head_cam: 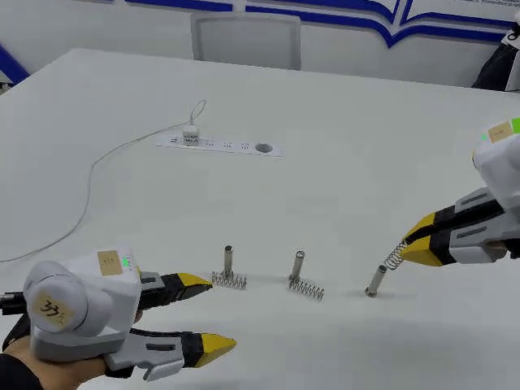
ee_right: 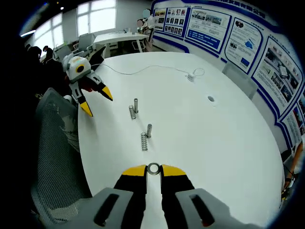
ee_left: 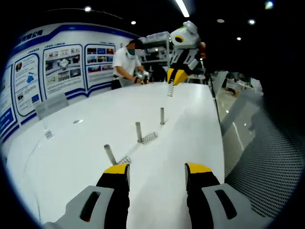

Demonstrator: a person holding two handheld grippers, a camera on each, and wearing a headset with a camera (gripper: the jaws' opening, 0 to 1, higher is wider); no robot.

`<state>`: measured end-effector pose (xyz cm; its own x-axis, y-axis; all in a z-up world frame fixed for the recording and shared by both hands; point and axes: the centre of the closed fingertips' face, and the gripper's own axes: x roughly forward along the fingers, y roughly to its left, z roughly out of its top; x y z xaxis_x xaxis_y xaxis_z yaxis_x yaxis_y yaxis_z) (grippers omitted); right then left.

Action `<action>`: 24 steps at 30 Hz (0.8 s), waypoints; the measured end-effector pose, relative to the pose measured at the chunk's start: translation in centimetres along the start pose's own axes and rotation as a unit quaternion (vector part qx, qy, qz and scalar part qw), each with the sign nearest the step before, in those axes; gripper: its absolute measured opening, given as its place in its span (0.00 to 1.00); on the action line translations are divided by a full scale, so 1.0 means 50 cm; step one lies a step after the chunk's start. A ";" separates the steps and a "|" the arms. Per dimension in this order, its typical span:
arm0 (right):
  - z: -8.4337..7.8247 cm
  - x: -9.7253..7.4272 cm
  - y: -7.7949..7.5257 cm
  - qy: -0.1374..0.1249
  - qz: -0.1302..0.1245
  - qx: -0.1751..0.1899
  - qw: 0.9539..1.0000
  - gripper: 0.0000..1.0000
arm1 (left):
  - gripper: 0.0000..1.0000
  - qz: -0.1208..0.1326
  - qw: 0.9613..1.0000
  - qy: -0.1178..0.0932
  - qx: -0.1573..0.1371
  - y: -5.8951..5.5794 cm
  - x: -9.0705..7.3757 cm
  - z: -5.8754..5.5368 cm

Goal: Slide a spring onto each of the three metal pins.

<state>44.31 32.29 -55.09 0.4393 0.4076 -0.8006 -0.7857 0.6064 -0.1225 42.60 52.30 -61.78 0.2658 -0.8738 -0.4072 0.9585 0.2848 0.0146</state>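
Three metal pins stand in a row on the white table: a left pin [head_cam: 228,258], a middle pin [head_cam: 298,264] and a right pin [head_cam: 377,280]. One spring [head_cam: 229,280] lies at the left pin's foot, another spring [head_cam: 307,288] at the middle pin's foot. My right gripper [head_cam: 410,244] is shut on a third spring [head_cam: 395,255], which hangs tilted just above the right pin. That held spring [ee_right: 153,168] appears end-on as a ring between the closed tips. My left gripper [head_cam: 210,314] is open with nothing in it, near the table's front edge, short of the left pin [ee_left: 110,154].
A white power strip [head_cam: 219,145] with a plug and a cable lies at mid-table. A grey chair [head_cam: 246,39] stands behind the far edge. A person [ee_left: 128,64] stands beyond the table. A mesh chair [ee_right: 57,157] sits beside the table edge.
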 end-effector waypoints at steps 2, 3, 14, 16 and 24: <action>-0.003 0.005 -0.009 0.004 -0.005 0.002 1.000 0.12 | 0.48 0.001 1.000 0.001 0.000 0.001 -0.002 -0.003; -0.005 0.007 -0.014 0.007 -0.008 0.003 1.000 0.12 | 0.48 0.002 1.000 0.002 0.000 0.001 -0.002 -0.004; -0.026 0.052 -0.041 0.030 -0.010 0.008 0.999 0.12 | 0.48 0.007 1.000 -0.002 -0.011 0.005 -0.008 -0.009; -0.030 0.058 -0.045 0.033 -0.010 0.010 0.999 0.12 | 0.48 0.007 1.000 -0.003 -0.011 0.005 -0.007 -0.009; -0.046 0.079 -0.051 0.043 -0.003 0.019 0.999 0.12 | 0.48 0.003 1.000 -0.003 -0.018 0.002 -0.002 -0.016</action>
<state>47.02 30.78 -59.30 0.4035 0.3454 -0.8473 -0.7656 0.6346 -0.1059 42.60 52.70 -62.46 0.2714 -0.8748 -0.4014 0.9528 0.3031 -0.0163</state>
